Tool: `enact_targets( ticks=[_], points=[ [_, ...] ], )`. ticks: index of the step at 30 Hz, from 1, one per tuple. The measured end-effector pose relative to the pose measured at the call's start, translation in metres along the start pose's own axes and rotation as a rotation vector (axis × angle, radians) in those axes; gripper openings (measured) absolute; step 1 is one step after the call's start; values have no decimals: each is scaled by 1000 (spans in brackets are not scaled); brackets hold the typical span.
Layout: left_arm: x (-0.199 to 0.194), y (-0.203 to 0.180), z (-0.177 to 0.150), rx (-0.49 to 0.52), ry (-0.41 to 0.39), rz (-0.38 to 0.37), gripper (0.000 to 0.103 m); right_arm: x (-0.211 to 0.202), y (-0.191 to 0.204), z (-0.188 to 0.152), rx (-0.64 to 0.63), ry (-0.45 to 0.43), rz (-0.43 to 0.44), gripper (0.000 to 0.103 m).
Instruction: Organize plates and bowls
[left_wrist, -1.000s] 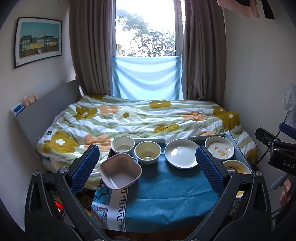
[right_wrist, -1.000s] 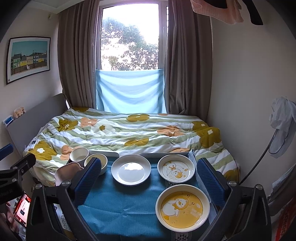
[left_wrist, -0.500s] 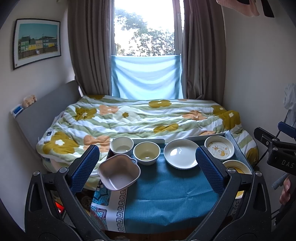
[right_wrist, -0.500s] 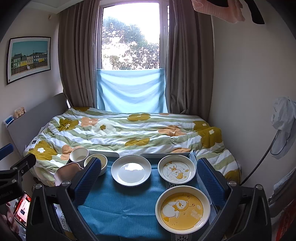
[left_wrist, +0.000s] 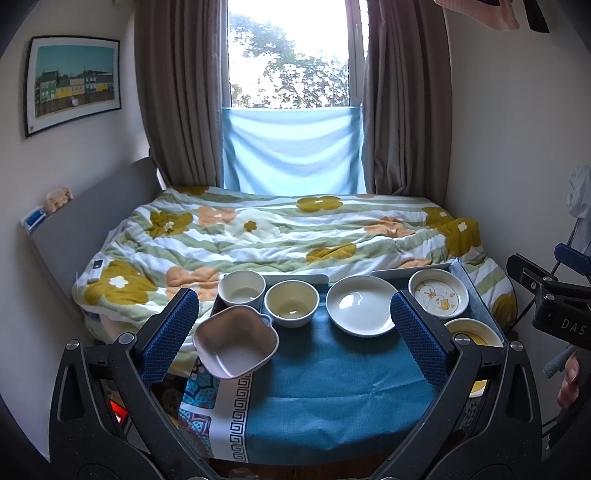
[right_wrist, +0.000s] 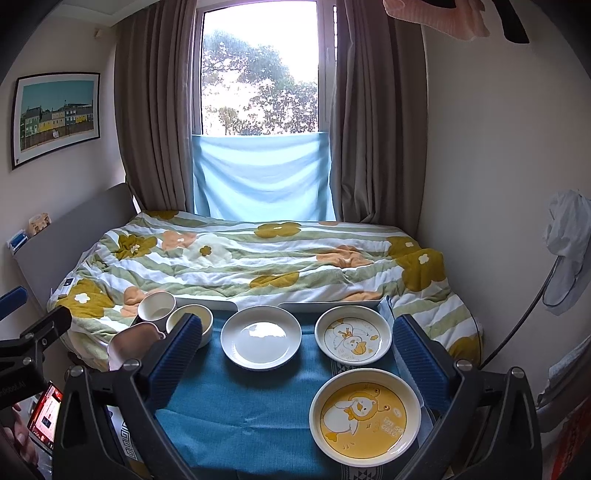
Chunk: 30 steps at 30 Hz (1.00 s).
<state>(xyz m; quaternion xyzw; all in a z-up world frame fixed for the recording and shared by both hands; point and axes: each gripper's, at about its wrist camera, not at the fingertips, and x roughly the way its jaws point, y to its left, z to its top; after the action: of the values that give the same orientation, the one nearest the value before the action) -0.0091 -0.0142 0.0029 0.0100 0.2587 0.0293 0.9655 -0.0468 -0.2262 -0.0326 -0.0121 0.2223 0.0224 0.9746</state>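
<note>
On the blue-clothed table (left_wrist: 325, 398) stand a pink square bowl (left_wrist: 235, 347) at the left edge, a white cup-bowl (left_wrist: 241, 289), a cream bowl (left_wrist: 291, 303), a plain white plate (left_wrist: 363, 311), a small duck plate (left_wrist: 438, 293) and a yellow bear plate (right_wrist: 365, 413). My left gripper (left_wrist: 291, 332) is open and empty, held above the table's near side. My right gripper (right_wrist: 295, 354) is open and empty, above the plates (right_wrist: 260, 337). Both hang well short of the dishes.
A bed with a floral quilt (left_wrist: 288, 236) lies right behind the table. Curtains and a window (left_wrist: 291, 55) are at the back. The other gripper's body (left_wrist: 554, 302) shows at the right edge; a phone screen (right_wrist: 44, 413) glows at lower left.
Both grippers have drifted slightly; the views shift only a little. No dish has moved.
</note>
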Motion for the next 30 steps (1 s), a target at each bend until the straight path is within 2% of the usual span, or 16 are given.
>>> enact_targets(
  ticks=[23,30],
  points=[
    [3,-3,-2,10,-1,-2,103,2,1,0,1,-6,15,103],
    [27,-17,-4,93,83,4,103,6,0,-10,31,15,41,103]
  ],
)
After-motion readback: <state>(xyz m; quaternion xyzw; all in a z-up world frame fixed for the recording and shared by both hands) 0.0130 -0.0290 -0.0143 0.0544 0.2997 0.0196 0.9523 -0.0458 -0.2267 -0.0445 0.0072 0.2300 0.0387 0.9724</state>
